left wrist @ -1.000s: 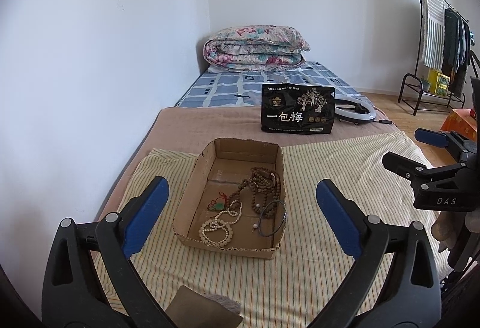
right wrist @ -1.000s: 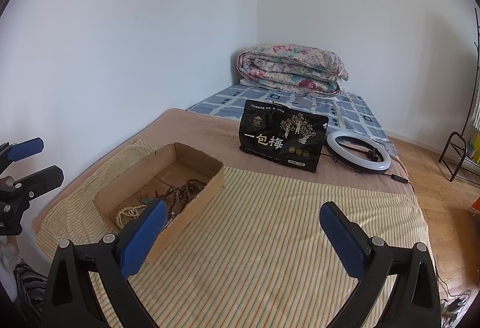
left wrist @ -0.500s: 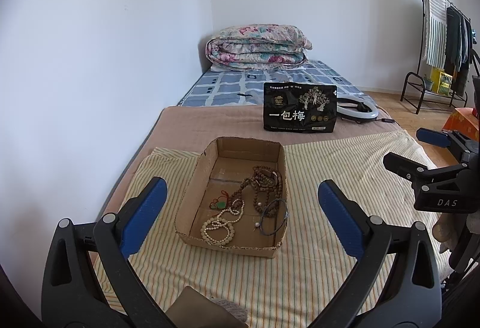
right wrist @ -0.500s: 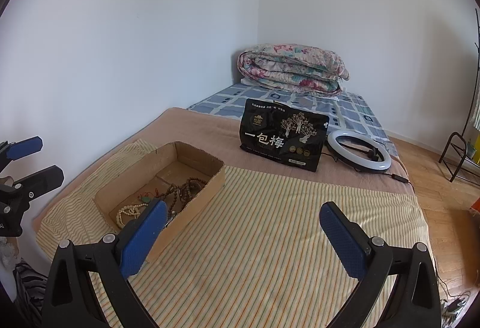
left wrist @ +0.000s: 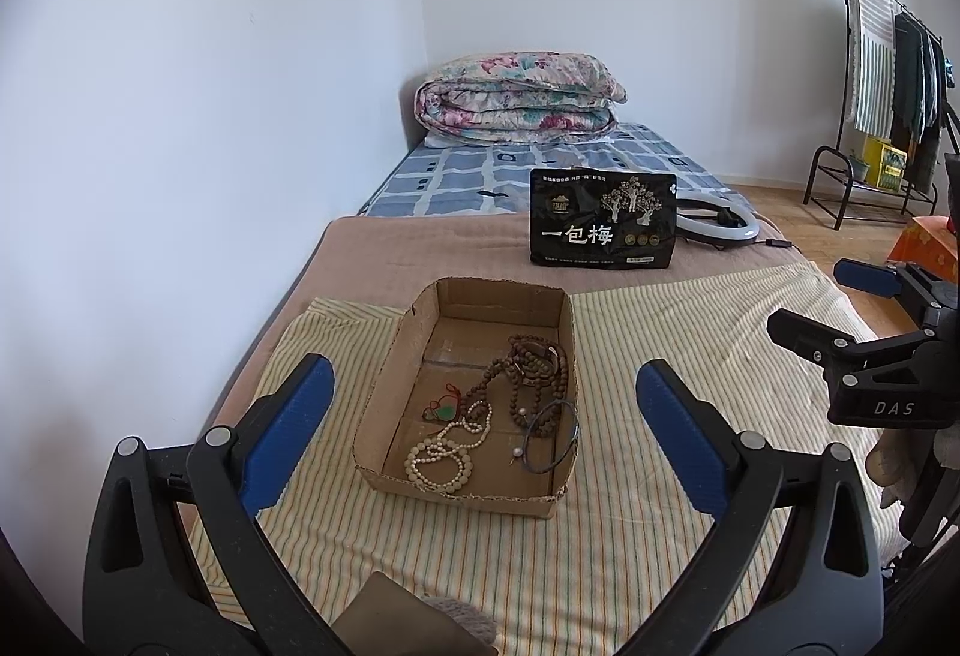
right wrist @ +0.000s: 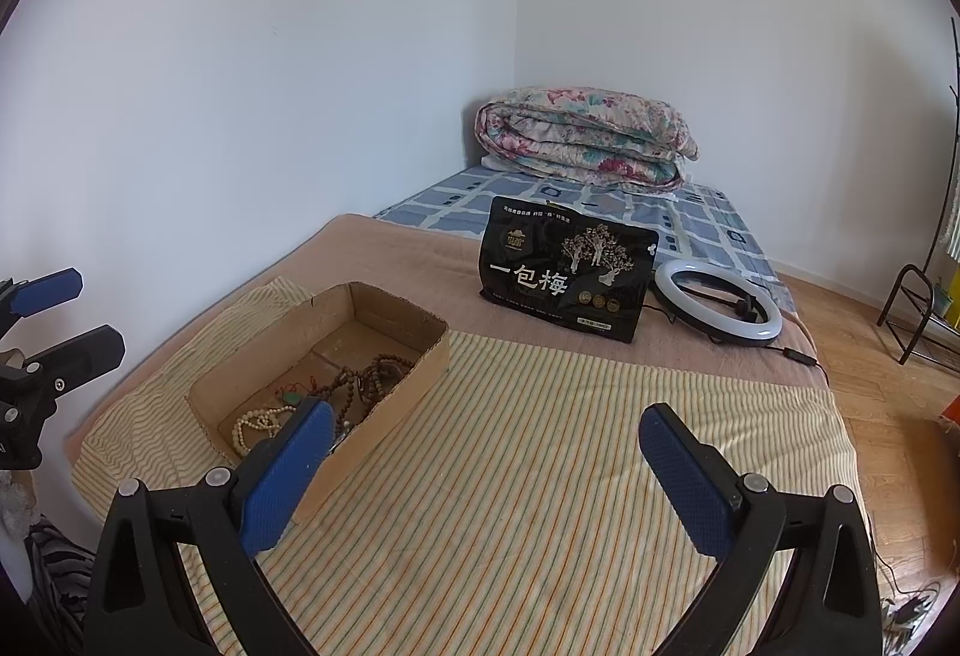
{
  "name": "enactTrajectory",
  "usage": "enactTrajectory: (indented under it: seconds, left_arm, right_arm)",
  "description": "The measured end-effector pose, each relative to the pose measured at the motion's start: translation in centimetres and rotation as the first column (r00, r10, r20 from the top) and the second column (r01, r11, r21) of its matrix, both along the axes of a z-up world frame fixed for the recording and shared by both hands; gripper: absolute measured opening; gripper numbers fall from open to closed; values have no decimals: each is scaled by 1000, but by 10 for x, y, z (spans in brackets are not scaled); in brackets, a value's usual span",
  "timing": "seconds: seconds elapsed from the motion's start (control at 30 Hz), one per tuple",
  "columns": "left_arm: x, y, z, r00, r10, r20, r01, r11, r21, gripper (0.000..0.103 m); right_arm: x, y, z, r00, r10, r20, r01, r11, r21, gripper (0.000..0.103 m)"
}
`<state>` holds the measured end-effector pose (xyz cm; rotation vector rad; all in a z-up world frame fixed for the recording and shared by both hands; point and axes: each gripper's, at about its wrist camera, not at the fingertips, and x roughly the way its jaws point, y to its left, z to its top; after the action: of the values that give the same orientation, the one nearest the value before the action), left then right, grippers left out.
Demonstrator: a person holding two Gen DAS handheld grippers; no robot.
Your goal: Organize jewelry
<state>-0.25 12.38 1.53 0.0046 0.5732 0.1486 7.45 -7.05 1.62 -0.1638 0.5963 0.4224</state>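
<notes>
A shallow cardboard box [left wrist: 510, 296] sits on a striped cloth [left wrist: 660, 356] on the bed. It holds a brown bead necklace [left wrist: 528, 362], a white bead necklace [left wrist: 444, 455], a green pendant [left wrist: 443, 411] and a dark bangle [left wrist: 552, 434]. My left gripper [left wrist: 483, 428] is open and empty, hovering in front of the box. My right gripper [right wrist: 486, 452] is open and empty above the cloth, to the right of the box [right wrist: 420, 350]. Each gripper shows at the edge of the other's view.
A black snack bag [left wrist: 603, 221] stands behind the box on a tan blanket [left wrist: 420, 254]. A ring light [right wrist: 717, 305] lies beside it. A folded floral quilt [left wrist: 519, 95] is at the far end. A clothes rack [left wrist: 888, 74] stands at the right.
My left gripper has drifted slightly, so the box sits a little higher in its view. The right gripper has barely moved. Both stay open.
</notes>
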Motion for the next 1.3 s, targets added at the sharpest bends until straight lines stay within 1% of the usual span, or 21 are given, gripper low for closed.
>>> enactTrajectory:
  seconds: [1.3]
  left_arm:
    - [-1, 0, 1, 1000, 2, 2, -2, 1000, 3, 102]
  right_arm:
    - [-2, -1, -3, 1000, -1, -6, 1, 1000, -3, 103]
